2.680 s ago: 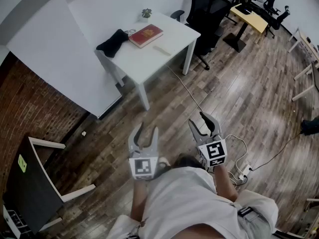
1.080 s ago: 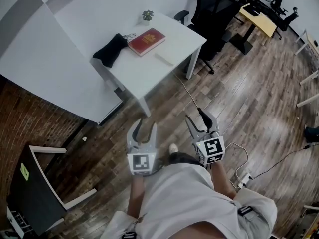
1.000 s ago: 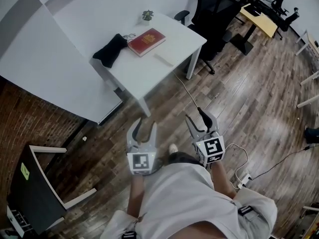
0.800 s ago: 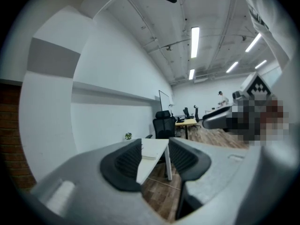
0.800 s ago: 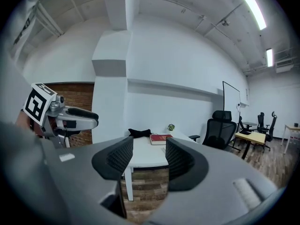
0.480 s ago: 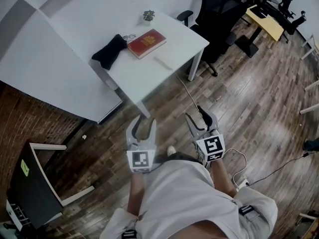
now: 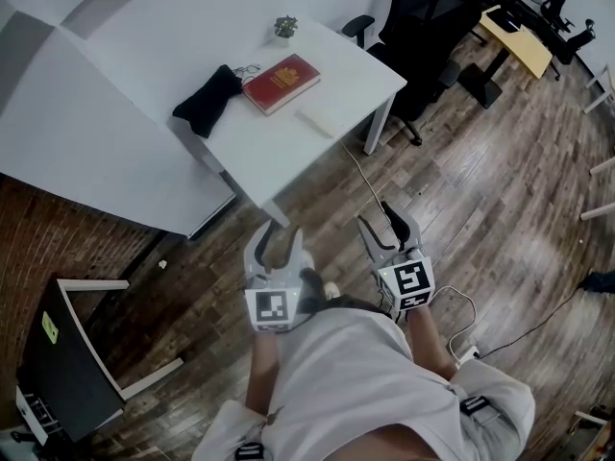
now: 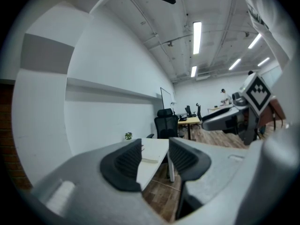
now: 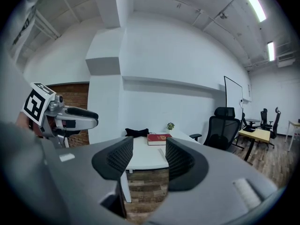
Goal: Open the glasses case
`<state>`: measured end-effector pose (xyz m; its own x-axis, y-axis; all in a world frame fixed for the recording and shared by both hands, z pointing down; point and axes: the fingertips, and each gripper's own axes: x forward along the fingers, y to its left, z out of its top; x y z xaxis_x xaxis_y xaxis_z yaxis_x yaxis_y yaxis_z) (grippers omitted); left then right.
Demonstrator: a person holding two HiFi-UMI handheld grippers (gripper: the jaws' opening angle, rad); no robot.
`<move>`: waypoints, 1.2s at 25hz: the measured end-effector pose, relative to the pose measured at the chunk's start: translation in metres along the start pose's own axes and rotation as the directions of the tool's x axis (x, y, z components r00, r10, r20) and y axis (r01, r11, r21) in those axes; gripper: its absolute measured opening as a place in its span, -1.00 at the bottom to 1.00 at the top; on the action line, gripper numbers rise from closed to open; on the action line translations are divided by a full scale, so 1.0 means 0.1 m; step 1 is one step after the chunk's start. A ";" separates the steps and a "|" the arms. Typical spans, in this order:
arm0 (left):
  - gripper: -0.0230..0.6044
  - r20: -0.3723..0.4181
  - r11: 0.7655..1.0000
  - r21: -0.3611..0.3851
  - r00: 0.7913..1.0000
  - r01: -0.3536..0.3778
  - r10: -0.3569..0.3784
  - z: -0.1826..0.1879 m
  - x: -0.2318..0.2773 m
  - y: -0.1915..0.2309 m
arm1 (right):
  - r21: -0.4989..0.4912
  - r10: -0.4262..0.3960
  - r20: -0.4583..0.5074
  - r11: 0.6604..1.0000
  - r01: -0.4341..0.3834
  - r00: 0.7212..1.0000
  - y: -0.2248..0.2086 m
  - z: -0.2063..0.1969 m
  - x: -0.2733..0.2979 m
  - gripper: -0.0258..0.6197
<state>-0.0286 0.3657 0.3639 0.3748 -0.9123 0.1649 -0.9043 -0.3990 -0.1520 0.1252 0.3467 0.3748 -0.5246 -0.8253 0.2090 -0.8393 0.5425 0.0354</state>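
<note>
A white table (image 7: 356, 65) stands ahead against the wall. On it lie a black soft pouch (image 7: 207, 99), a red book (image 7: 281, 69) and a flat white case-like object (image 7: 322, 120), with a small plant (image 7: 285, 27) at the back. My left gripper (image 7: 279, 238) and right gripper (image 7: 377, 221) are held side by side over the wooden floor, well short of the table. Both are open with nothing between their jaws. The right gripper view shows the pouch (image 9: 136, 132) and the book (image 9: 158, 138) beyond its jaws, and the left gripper view shows the table edge (image 8: 158, 146).
Black office chairs (image 7: 423, 8) stand right of the table, with a wooden desk (image 7: 514, 32) farther back. A cable (image 7: 370, 185) runs across the floor to a power strip (image 7: 466, 353). A dark board on a white frame (image 7: 58, 353) stands at the lower left by the brick wall.
The person has walked toward the table, which now lies nearer and lower in the head view. Both grippers keep the same open pose in front of the body.
</note>
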 end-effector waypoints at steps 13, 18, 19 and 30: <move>-0.35 0.004 1.000 -0.011 1.000 0.019 -0.019 -0.03 0.48 0.39 | -0.010 -0.010 -0.019 1.000 0.010 1.000 -0.14 0.10 0.58 -0.29; -0.35 0.010 0.999 -0.018 1.000 0.027 -0.027 -0.02 0.69 0.55 | -0.008 -0.017 -0.025 1.000 0.017 1.000 -0.21 0.14 0.83 -0.29; -0.35 0.008 0.999 -0.019 1.000 0.030 -0.030 -0.03 0.74 0.58 | -0.006 -0.020 -0.025 1.000 0.020 0.999 -0.23 0.15 0.88 -0.29; -0.35 0.011 0.997 -0.006 0.997 0.075 -0.075 0.01 1.24 0.99 | 0.004 -0.065 -0.023 0.998 0.065 0.998 -0.41 0.27 1.42 -0.29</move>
<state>-0.0709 0.2130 0.3680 0.4436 -0.8809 0.1653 -0.8748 -0.4656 -0.1337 0.0815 0.2031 0.3765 -0.4657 -0.8550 0.2283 -0.8723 0.4870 0.0446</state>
